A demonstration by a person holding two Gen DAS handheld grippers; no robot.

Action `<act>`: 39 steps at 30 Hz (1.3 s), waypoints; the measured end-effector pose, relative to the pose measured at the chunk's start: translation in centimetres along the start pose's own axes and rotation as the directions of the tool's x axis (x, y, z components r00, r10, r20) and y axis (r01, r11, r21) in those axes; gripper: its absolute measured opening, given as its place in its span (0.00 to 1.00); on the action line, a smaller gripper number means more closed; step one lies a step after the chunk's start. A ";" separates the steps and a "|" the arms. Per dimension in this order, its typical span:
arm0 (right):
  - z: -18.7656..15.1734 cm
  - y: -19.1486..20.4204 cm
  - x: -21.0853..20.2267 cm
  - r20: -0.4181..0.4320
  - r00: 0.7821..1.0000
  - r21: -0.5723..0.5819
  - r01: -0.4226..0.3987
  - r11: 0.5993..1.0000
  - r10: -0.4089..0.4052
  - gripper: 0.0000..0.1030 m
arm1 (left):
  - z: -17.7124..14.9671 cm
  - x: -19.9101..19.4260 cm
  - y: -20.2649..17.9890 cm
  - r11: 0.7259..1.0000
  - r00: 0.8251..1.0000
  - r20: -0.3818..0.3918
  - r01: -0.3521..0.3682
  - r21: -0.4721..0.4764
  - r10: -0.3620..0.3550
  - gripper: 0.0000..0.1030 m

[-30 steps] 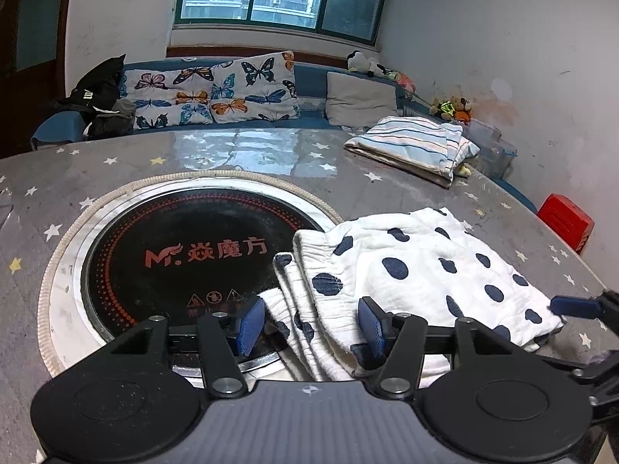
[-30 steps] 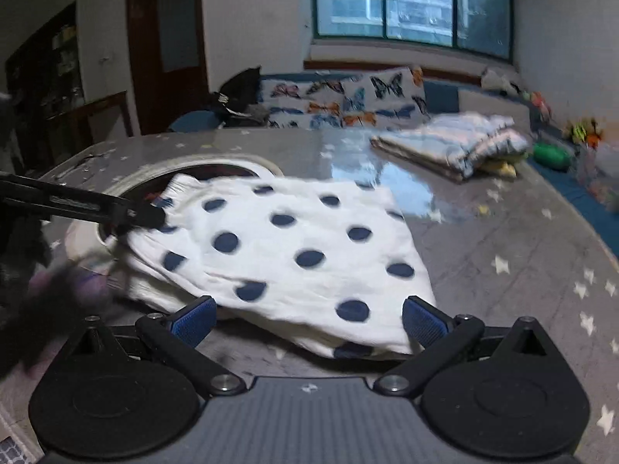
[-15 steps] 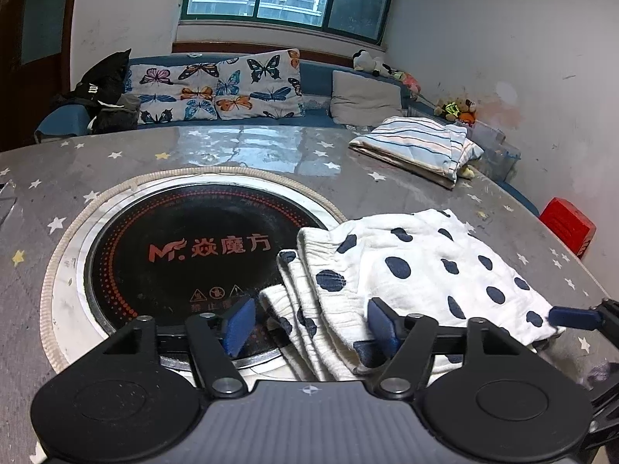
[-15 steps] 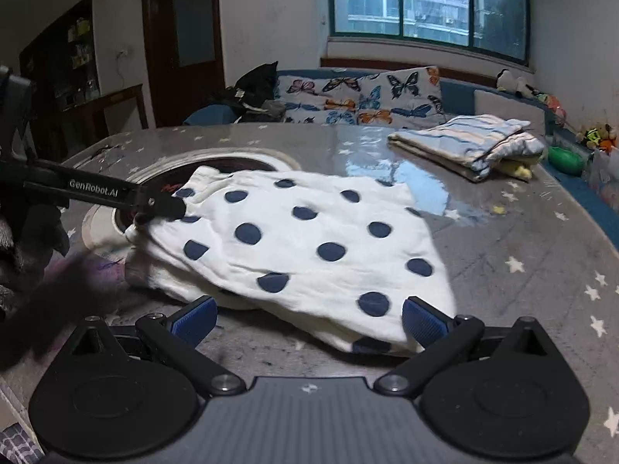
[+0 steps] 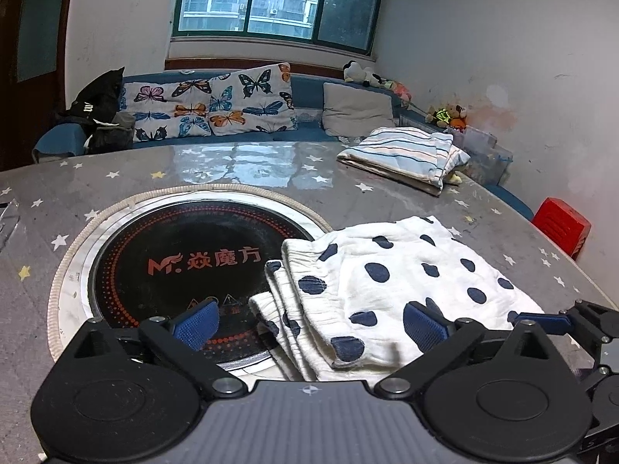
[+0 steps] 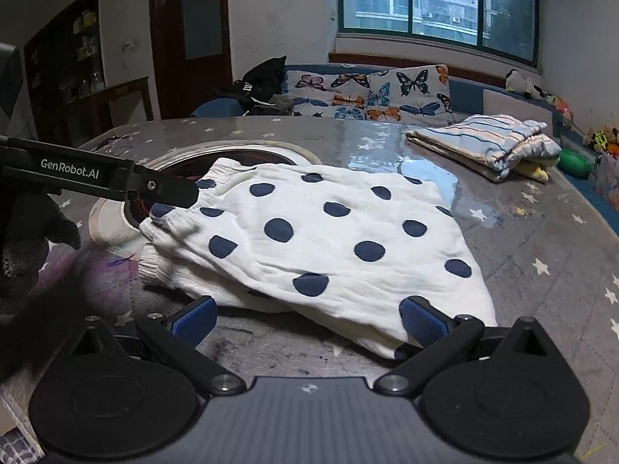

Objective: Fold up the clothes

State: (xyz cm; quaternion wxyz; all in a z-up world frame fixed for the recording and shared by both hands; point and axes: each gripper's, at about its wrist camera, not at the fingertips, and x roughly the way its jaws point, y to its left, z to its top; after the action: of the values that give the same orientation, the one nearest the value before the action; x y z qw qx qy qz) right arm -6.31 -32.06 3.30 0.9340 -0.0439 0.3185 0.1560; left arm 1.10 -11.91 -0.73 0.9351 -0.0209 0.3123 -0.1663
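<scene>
The polka-dot garment (image 6: 329, 239) lies folded in layers near the middle of the tabletop (image 6: 541, 239), its elastic waistband end overlapping the round black cooktop (image 5: 185, 255) set into the surface. The left gripper (image 5: 309, 326) is opening its fingers, the waistband layers lying loose between them, not pinched. The right gripper (image 6: 305, 319) stands wide at the opposite edge of the garment, gripping nothing. This looks like the release after a fold. A striped folded pile (image 5: 406, 154) sits toward the far right edge, so the next move probably calls for regrasping the bundle, either to fold it smaller or to carry it across.
</scene>
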 end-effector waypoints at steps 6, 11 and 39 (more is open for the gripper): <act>0.4 0.5 0.0 0.000 1.000 -0.011 0.000 1.000 0.000 1.00 | -0.1 -0.3 -0.2 1.000 1.000 -0.002 -0.001 0.007 0.001 1.00; 0.8 1.4 0.2 -0.012 1.000 -0.043 -0.014 0.999 0.013 1.00 | -0.1 -1.0 -0.3 1.000 1.000 0.011 0.007 0.013 -0.007 1.00; 1.4 7.3 1.2 -0.031 0.999 -0.368 -0.032 0.929 0.022 0.96 | 0.2 -1.9 2.3 0.983 0.989 -0.042 -0.147 -0.112 0.144 1.00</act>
State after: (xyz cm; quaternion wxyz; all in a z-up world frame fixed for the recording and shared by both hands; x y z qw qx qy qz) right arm -6.97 -24.60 3.79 0.9026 -0.2160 0.2967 0.2249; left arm 0.42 -9.12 0.18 0.9367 -0.0488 0.3376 -0.0796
